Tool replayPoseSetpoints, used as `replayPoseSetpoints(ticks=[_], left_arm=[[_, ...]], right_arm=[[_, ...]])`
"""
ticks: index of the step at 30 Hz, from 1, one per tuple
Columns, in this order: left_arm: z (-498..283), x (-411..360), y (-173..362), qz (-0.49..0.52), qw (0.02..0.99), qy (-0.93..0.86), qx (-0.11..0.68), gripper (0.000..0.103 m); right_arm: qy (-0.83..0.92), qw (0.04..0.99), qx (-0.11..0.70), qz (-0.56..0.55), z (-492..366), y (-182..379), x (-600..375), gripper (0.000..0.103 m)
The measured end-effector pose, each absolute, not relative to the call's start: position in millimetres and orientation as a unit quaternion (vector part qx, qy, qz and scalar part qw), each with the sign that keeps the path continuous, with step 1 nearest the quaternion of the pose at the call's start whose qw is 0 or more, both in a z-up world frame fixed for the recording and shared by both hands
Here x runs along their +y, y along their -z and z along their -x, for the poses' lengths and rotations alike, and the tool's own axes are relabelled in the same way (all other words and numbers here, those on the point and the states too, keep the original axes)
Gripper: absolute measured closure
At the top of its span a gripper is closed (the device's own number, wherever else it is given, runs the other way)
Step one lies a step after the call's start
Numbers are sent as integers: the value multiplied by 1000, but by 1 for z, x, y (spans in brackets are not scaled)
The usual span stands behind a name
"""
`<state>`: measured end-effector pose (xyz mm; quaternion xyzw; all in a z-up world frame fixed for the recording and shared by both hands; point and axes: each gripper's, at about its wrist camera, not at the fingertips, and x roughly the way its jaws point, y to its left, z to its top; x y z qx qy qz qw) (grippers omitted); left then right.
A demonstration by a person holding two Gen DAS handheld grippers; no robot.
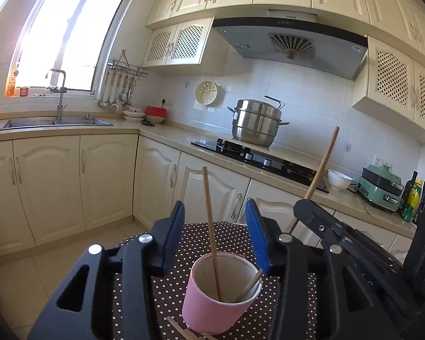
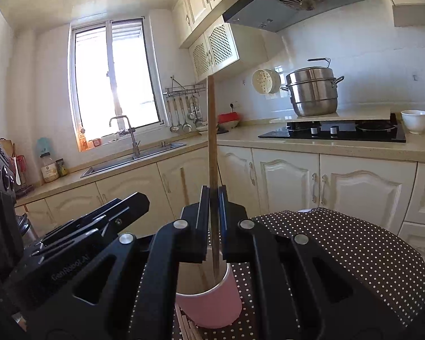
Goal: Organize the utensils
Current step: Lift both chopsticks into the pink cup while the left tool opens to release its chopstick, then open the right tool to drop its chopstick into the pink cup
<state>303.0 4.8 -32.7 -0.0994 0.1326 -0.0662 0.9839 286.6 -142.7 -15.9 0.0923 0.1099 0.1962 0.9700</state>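
Note:
A pink cup [image 1: 212,306] stands on the polka-dot table [image 1: 229,235]. One wooden chopstick [image 1: 211,226] stands in it, free. My left gripper [image 1: 215,212] is open, its blue pads either side above the cup, holding nothing. My right gripper [image 2: 214,195] is shut on a second chopstick [image 2: 212,141], held upright with its lower end inside the cup [image 2: 212,303]. In the left wrist view that chopstick [image 1: 323,164] slants up from the right gripper's black body [image 1: 340,232]. More chopsticks [image 1: 181,331] lie on the cloth beside the cup.
Kitchen counter with a black hob [image 1: 257,158], steel steamer pot [image 1: 255,121], white bowl [image 1: 338,180] and green appliance [image 1: 379,188] lies beyond the table. A sink [image 1: 53,121] with tap is at the left under the window.

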Motion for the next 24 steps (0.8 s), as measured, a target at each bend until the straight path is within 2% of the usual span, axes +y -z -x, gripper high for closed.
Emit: replayPoseSetpoints(ticks=[2,6,8,9,10,11,24], left_arm=[[-296,5,32,95,984,60,140,44],[-280,9,31,88,984,45,148,38],[-273,12,31,85,984,32,151,33],[-269,14,31,84,984,22,153,32],[-265,16,31,83,984,16,154,32],[-261,19,30,87,984,15,154,30],[-215,40,18,93,984,-11,153,27]], right_arm=[[-192,971,115,-88,-283,16,-142,95],[-186,971,128,-82,-276,19,-139,95],[-181,971,133,-82,-273,21,-139,90],[-179,971,135,-84,-271,21,-140,74],[-175,972,133,-86,-268,22,-141,44],[-170,973,129,-88,-265,22,-142,39],[-152,979,116,-72,-226,12,-144,36]])
